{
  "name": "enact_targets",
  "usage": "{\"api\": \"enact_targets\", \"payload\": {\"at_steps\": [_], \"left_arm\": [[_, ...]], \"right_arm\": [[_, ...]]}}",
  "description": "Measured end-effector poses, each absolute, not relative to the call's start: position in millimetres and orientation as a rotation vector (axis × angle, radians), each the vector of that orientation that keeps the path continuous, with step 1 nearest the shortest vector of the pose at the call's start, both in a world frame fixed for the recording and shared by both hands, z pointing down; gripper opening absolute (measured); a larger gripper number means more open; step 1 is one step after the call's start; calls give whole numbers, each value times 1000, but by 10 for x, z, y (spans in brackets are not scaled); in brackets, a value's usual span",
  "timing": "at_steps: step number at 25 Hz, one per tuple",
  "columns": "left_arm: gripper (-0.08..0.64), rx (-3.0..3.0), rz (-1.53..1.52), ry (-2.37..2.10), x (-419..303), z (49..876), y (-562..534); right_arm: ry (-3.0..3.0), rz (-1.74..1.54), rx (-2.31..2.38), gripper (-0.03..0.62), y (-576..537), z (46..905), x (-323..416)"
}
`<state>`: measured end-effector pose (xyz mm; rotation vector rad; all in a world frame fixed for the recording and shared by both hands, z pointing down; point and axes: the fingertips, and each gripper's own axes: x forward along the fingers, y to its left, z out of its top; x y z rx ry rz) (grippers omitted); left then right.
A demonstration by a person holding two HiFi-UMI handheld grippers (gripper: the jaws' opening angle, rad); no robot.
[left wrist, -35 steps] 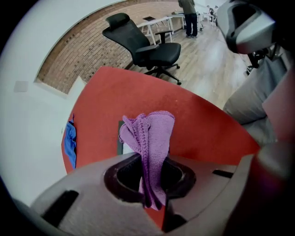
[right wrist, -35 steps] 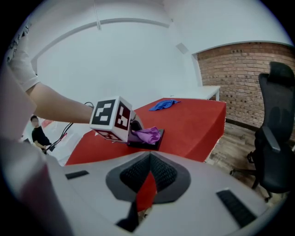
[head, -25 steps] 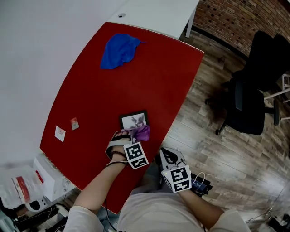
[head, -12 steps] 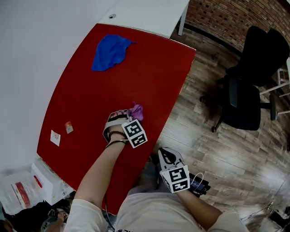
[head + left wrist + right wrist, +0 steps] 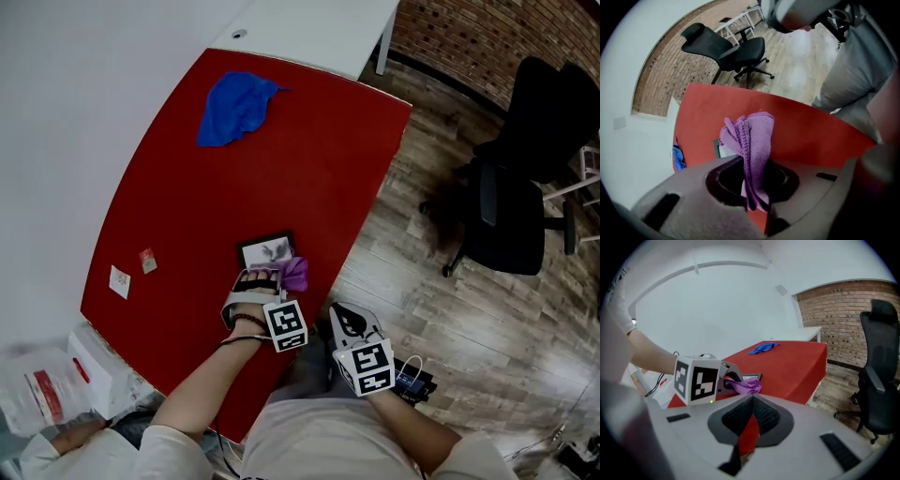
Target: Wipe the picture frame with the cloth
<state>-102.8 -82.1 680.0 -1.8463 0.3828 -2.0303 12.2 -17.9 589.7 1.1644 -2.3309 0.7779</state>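
The small black picture frame lies flat on the red table near its front right edge. My left gripper is just in front of the frame, shut on a bunched purple cloth that sticks out past its tips. In the left gripper view the purple cloth is pinched between the jaws and hides most of the frame. My right gripper hangs off the table's edge near my body, shut and holding nothing. From the right gripper view the cloth sits beside the frame.
A crumpled blue cloth lies at the table's far end. Two small cards rest near the left edge. A black office chair stands on the wood floor to the right. A white desk adjoins the far end.
My left gripper with the purple cloth swept forward over the frame, hiding it, then drew back toward me, so the frame shows again. The right gripper stayed put.
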Motion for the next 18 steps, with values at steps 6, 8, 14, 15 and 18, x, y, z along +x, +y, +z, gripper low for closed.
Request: {"api": "enact_targets", "payload": {"at_steps": [6,8,14,15,18], "left_arm": [[61,-1907,-1989,418,-954,6675,-599],[61,-1919,-1988,418,-940,6659,-561],[60,-2230,-1866,730,-916,6546,-538],[61,-2349,-1804,849,-892,6434,-520],[61,-2674,-1531,1291,-905,6100,-456]], "right_arm": [[-2339,761,1130,5,-151,5895,87],[-2340,753,1122,4,-138,5889,65],[-2363,714,1102,5,-141,5780,59],[-2367,705,1102,4,-141,5745,67],[-2383,662,1096,5,-158,5609,79]]}}
